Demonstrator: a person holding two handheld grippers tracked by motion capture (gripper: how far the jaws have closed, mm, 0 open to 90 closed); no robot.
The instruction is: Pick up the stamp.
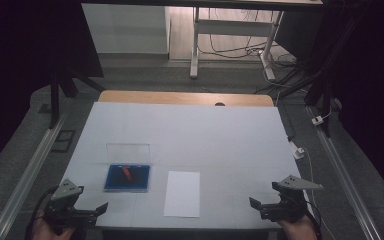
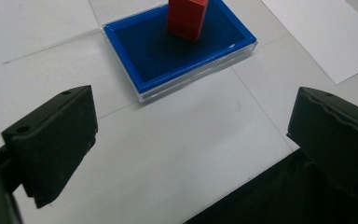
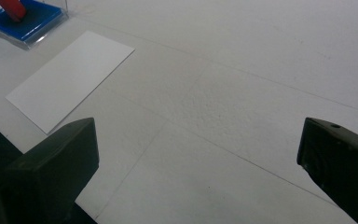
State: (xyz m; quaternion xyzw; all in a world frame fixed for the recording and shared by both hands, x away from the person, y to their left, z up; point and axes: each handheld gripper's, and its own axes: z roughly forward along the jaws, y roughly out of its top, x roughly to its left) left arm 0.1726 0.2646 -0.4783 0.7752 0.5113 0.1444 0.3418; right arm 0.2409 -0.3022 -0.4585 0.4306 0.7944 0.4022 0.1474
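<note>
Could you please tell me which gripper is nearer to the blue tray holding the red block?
The left gripper is nearer, just below the blue tray. The right gripper is farther, beyond the white paper sheet.

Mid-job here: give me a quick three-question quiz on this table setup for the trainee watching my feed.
1. True or false: the red block stands inside the blue tray.
2. The sheet of white paper lies where, seen from the high view? A) under the tray B) right of the tray, apart from it C) between the right gripper's jaws
3. What do the left gripper and the right gripper hold?

Key
1. True.
2. B.
3. Nothing. Both have open jaws above the bare table, near its front edge.
</note>
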